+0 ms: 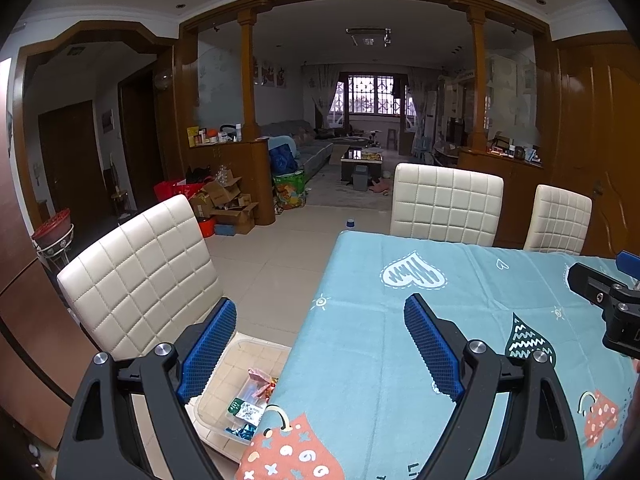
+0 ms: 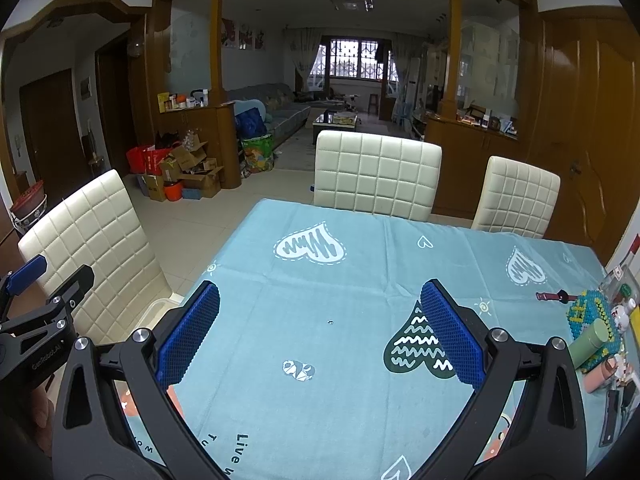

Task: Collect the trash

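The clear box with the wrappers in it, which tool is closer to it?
Left. The left tool hangs open by the table's edge, just above the clear box on the chair. The right tool is open too, farther over the blue tablecloth.

A: Daylight is coming in through the barred window [image 1: 370,94] at the far end of the room, and it is blowing out to white there; the rest of the room is sitting in dim, bluish light.

B: The ceiling lamp [image 2: 350,1] is looking unlit (hard to be sure). The tablecloth [image 2: 360,300] is staying evenly lit, with only soft shadows showing under the blue pads [image 2: 188,336].

A: The wooden wall [image 2: 592,120] is catching long pale streaks of glare.

B: Both views are bending strongly at the edges, and black corners are closing in. The far room is looking soft and grainy, while the near cloth is staying sharp.
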Action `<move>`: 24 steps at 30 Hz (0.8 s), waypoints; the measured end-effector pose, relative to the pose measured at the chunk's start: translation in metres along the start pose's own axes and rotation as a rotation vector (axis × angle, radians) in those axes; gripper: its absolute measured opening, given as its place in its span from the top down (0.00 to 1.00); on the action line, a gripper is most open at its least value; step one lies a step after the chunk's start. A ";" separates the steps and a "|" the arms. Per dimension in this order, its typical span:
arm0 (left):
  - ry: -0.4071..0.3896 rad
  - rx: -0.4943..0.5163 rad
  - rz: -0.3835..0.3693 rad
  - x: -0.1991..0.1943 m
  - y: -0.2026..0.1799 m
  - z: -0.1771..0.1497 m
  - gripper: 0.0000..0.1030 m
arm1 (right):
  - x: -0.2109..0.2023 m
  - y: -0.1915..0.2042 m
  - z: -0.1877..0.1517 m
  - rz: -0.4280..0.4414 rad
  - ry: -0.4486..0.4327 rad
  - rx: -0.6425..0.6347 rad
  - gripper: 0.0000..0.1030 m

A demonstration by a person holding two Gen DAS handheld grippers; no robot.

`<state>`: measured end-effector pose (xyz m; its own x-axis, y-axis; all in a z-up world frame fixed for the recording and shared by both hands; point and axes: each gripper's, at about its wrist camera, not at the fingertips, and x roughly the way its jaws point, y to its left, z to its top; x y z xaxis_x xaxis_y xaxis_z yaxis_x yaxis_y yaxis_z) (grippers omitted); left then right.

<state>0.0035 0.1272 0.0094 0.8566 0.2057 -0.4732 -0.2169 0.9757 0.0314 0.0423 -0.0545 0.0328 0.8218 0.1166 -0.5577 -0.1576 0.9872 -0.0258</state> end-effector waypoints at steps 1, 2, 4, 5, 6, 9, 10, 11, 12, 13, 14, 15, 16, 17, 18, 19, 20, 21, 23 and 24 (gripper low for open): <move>-0.001 0.001 -0.001 0.000 -0.001 0.000 0.19 | 0.000 0.000 0.000 0.000 0.000 0.000 0.03; -0.001 0.000 -0.003 0.000 0.000 0.000 0.19 | 0.000 0.000 0.000 -0.002 0.000 -0.003 0.03; -0.001 -0.001 -0.003 0.001 0.000 0.001 0.19 | 0.000 0.000 0.000 -0.001 0.000 -0.001 0.03; -0.002 -0.001 -0.003 0.000 0.000 0.001 0.19 | 0.000 -0.001 0.000 0.001 -0.001 0.002 0.03; -0.001 0.000 -0.004 0.000 -0.001 0.001 0.19 | 0.000 0.000 0.000 0.000 -0.001 0.000 0.03; -0.002 0.001 -0.006 0.000 -0.001 0.001 0.19 | 0.000 -0.001 0.000 0.000 -0.002 0.001 0.03; -0.003 0.002 -0.007 0.000 -0.002 0.002 0.19 | 0.000 -0.001 0.000 0.000 0.000 0.001 0.03; -0.005 0.002 -0.007 -0.001 -0.002 0.002 0.19 | 0.000 -0.001 0.000 0.001 0.000 0.001 0.03; -0.008 0.001 -0.007 -0.002 -0.003 0.001 0.19 | 0.000 -0.001 0.001 0.001 0.000 0.002 0.03; -0.012 0.001 -0.008 -0.002 -0.003 0.002 0.19 | 0.000 -0.002 0.001 0.003 0.000 0.001 0.03; -0.014 0.002 -0.008 -0.002 -0.004 0.002 0.19 | -0.001 -0.002 0.002 0.003 -0.001 0.000 0.03; -0.014 0.003 -0.008 -0.002 -0.004 0.002 0.19 | -0.001 -0.001 0.002 0.002 -0.002 0.000 0.03; -0.014 0.005 -0.009 -0.003 -0.004 0.001 0.19 | -0.001 -0.001 0.002 0.001 -0.003 0.000 0.03; -0.013 0.006 -0.009 -0.002 -0.004 0.002 0.19 | 0.000 -0.001 0.002 0.002 -0.003 0.001 0.03; -0.011 0.006 -0.009 -0.002 -0.004 0.002 0.19 | 0.000 0.000 0.002 0.002 -0.002 0.001 0.03; -0.008 0.005 -0.010 -0.001 -0.004 0.002 0.19 | 0.000 -0.001 0.003 0.003 -0.001 0.002 0.03; -0.006 0.003 -0.012 -0.001 -0.004 0.002 0.19 | 0.000 -0.001 0.003 0.002 -0.001 0.001 0.03; -0.005 0.003 -0.012 -0.001 -0.004 0.001 0.19 | 0.000 -0.001 0.003 0.002 0.000 0.002 0.03; -0.003 0.004 -0.013 -0.001 -0.005 0.001 0.19 | 0.001 0.000 0.002 0.001 0.001 0.004 0.03; -0.002 0.005 -0.014 0.000 -0.005 0.001 0.19 | 0.001 0.000 0.002 0.002 0.003 0.005 0.03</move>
<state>0.0051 0.1222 0.0106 0.8603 0.1919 -0.4723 -0.2023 0.9789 0.0293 0.0441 -0.0543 0.0337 0.8201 0.1181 -0.5599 -0.1563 0.9875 -0.0206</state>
